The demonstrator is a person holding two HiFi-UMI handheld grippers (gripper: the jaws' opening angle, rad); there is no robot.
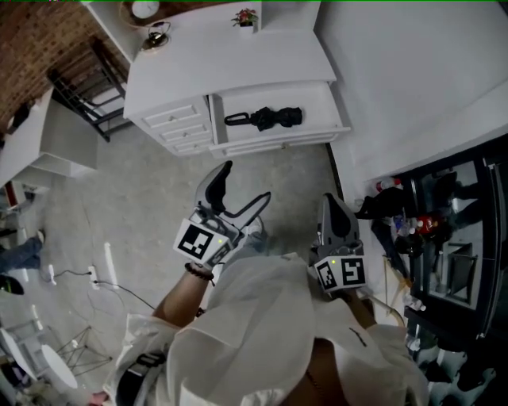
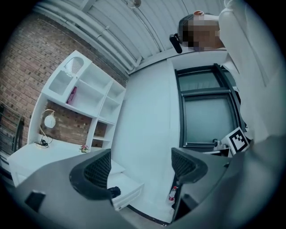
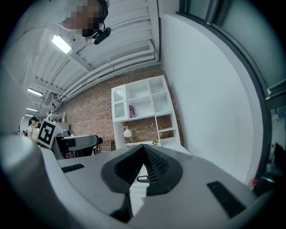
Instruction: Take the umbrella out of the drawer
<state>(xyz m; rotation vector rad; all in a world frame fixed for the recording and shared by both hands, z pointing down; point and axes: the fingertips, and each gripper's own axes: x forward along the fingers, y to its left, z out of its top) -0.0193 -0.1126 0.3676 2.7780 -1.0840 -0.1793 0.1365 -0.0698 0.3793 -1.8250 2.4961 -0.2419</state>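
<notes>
A black folded umbrella [image 1: 266, 118] lies in the open white drawer [image 1: 278, 143] of the desk, its strap loop pointing left. My left gripper [image 1: 246, 181] hovers over the floor in front of the drawer, open and empty. In the left gripper view the gripper [image 2: 142, 167] shows its jaws wide apart, with one end of the umbrella [image 2: 114, 192] peeking out beside the left jaw. My right gripper [image 1: 330, 200] is lower right of the drawer, shut on nothing. In the right gripper view the gripper [image 3: 144, 150] has its tips together, and the umbrella's strap loop [image 3: 142, 179] shows in the gap behind them.
The white desk top [image 1: 230, 59] carries a lamp [image 1: 155, 36] and a small plant [image 1: 245, 17]. Shut small drawers [image 1: 178, 127] are left of the open one. A dark glass cabinet [image 1: 444, 246] stands at the right, a black rack [image 1: 83, 95] at the left. Cables [image 1: 95, 277] lie on the floor.
</notes>
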